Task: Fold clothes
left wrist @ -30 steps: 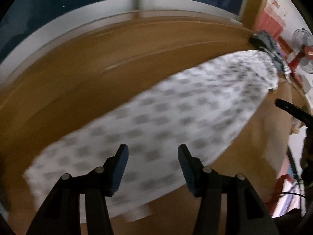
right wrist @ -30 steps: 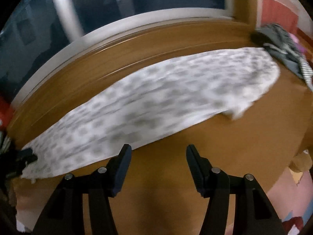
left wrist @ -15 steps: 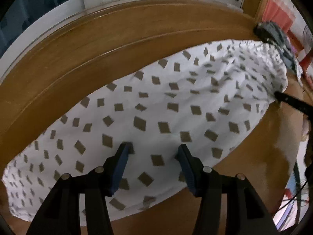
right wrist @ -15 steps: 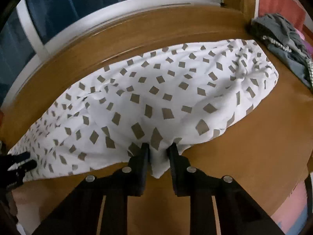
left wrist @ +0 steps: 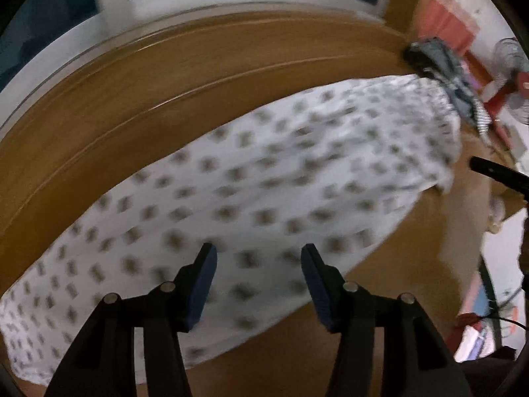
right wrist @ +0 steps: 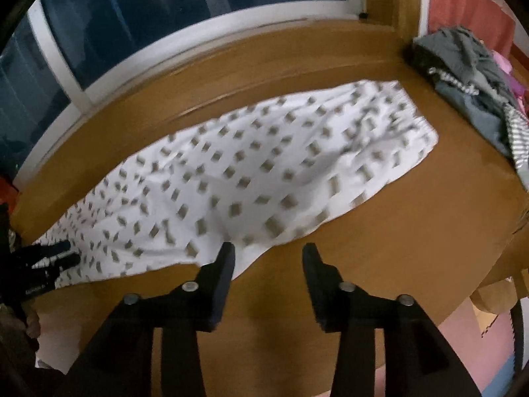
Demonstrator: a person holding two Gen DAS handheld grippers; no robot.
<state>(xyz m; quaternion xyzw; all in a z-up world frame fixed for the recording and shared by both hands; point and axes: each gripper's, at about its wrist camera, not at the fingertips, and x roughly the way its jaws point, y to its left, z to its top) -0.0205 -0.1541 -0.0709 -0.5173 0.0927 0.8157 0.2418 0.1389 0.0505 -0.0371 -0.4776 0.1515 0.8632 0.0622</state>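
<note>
A white cloth [right wrist: 251,172] with small brown squares is spread flat along a wooden table [right wrist: 396,231], its long side running beside the window [right wrist: 198,10] ledge. One narrow end is seen near a pile of grey clothes [right wrist: 469,76] at the table's far right corner; the two appear just apart in the right wrist view, though in the blurred left wrist view the cloth [left wrist: 281,172] seems to reach the pile [left wrist: 443,66], so contact cannot be settled.

The left gripper [left wrist: 258,264] is held above the cloth's near portion, jaws spread wide, nothing between them. Bare table [left wrist: 165,76] is seen beyond the cloth.

The right gripper [right wrist: 267,261] is also spread wide and empty. Its left finger [right wrist: 221,271] is seen over the cloth's near edge, where a small flap of fabric juts toward the camera; its right finger [right wrist: 317,274] is over bare wood.

In the right wrist view the left gripper [right wrist: 56,254] is seen at the cloth's left end, over its near edge. A red fan [left wrist: 509,66] is noted at the far right, blurred
</note>
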